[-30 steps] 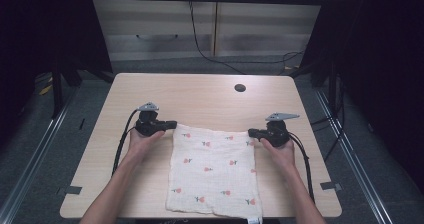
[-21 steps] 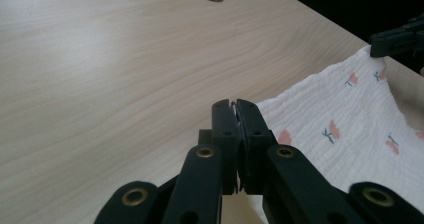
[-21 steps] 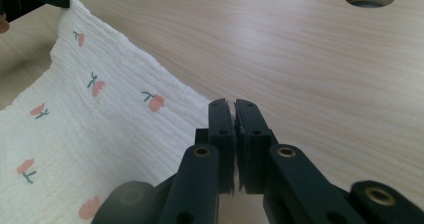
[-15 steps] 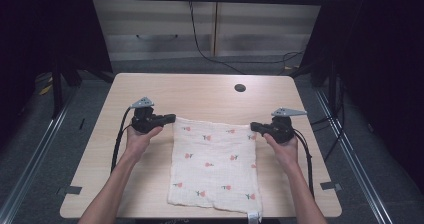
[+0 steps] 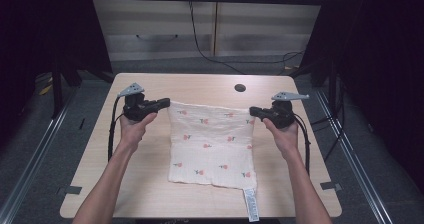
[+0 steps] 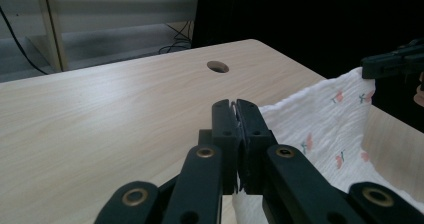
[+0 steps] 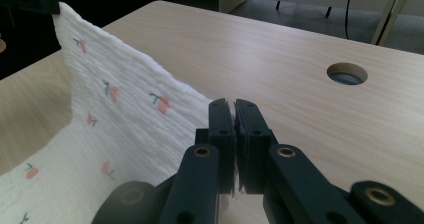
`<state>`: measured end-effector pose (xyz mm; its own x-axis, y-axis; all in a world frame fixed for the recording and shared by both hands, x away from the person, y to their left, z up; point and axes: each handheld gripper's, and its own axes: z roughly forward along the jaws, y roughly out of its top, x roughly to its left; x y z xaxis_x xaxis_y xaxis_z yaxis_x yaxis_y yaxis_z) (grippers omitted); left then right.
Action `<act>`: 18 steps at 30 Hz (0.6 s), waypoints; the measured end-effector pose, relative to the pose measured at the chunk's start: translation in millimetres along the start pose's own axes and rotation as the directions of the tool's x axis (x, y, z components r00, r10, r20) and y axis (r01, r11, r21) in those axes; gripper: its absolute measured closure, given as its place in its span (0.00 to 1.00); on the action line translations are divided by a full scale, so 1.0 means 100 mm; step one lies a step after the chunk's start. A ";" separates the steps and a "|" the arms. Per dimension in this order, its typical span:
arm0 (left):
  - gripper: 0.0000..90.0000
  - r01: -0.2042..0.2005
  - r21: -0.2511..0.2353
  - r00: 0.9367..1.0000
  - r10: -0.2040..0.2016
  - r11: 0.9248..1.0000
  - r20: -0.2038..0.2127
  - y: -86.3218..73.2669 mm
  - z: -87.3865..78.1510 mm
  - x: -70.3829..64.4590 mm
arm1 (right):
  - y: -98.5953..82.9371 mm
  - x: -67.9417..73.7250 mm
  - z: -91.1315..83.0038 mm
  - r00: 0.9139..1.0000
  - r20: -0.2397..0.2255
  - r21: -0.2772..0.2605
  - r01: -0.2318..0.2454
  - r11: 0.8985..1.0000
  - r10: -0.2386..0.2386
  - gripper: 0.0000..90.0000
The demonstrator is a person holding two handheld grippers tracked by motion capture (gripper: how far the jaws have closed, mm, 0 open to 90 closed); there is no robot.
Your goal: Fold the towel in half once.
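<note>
A white cloth (image 5: 212, 144) printed with small red flowers lies on the wooden table (image 5: 150, 184), its far edge lifted off the surface. My left gripper (image 5: 166, 103) is shut on the cloth's far left corner. My right gripper (image 5: 252, 111) is shut on the far right corner. In the left gripper view the jaws (image 6: 235, 106) pinch the cloth (image 6: 325, 119), which stretches away to the other gripper (image 6: 395, 64). In the right gripper view the jaws (image 7: 234, 106) clamp the raised edge of the cloth (image 7: 115, 99). A white label (image 5: 251, 204) hangs at the near right corner.
A round cable hole (image 5: 240, 88) sits in the table beyond the cloth. Cabinets (image 5: 200, 29) and floor cables stand behind the table. Metal rails run along the floor on both sides.
Both grippers have moved away from me and upward with the cloth's far corners, so the cloth has slid farther onto the table and its far edge now stands raised.
</note>
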<state>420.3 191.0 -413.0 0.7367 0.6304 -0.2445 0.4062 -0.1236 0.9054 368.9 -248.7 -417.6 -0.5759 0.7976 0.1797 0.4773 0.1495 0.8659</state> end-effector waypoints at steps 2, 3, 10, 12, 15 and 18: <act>0.98 0.001 -0.002 1.000 -0.001 1.000 0.001 0.04 0.02 0.00 | 0.04 -0.02 0.02 1.000 0.003 0.001 -0.001 1.000 0.001 0.97; 0.98 -0.001 0.000 1.000 0.001 1.000 0.003 0.06 0.03 0.01 | 0.06 -0.03 0.03 1.000 0.005 -0.001 -0.001 1.000 0.001 0.97; 0.98 -0.021 0.007 1.000 0.021 1.000 0.017 0.25 0.01 0.00 | 0.20 -0.12 0.00 1.000 0.016 -0.020 -0.004 1.000 0.004 0.97; 0.98 -0.034 0.019 0.999 0.034 0.999 0.028 0.21 0.00 -0.01 | 0.20 -0.11 -0.01 1.000 0.005 -0.031 -0.019 0.999 0.019 0.97; 0.98 -0.059 0.069 0.998 0.056 0.996 0.042 0.10 0.00 -0.01 | 0.07 -0.05 0.04 1.000 -0.007 0.027 0.017 0.999 -0.017 0.97; 0.98 -0.056 0.099 0.998 0.052 0.994 0.036 0.01 -0.03 0.02 | -0.04 -0.04 0.03 1.000 -0.016 0.043 0.016 0.999 -0.015 0.97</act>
<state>420.8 194.6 -411.8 0.7760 0.5949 -0.2094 0.4162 -0.2336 0.8788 371.2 -250.9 -422.8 -0.5936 0.7857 0.1744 0.4967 0.1871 0.8475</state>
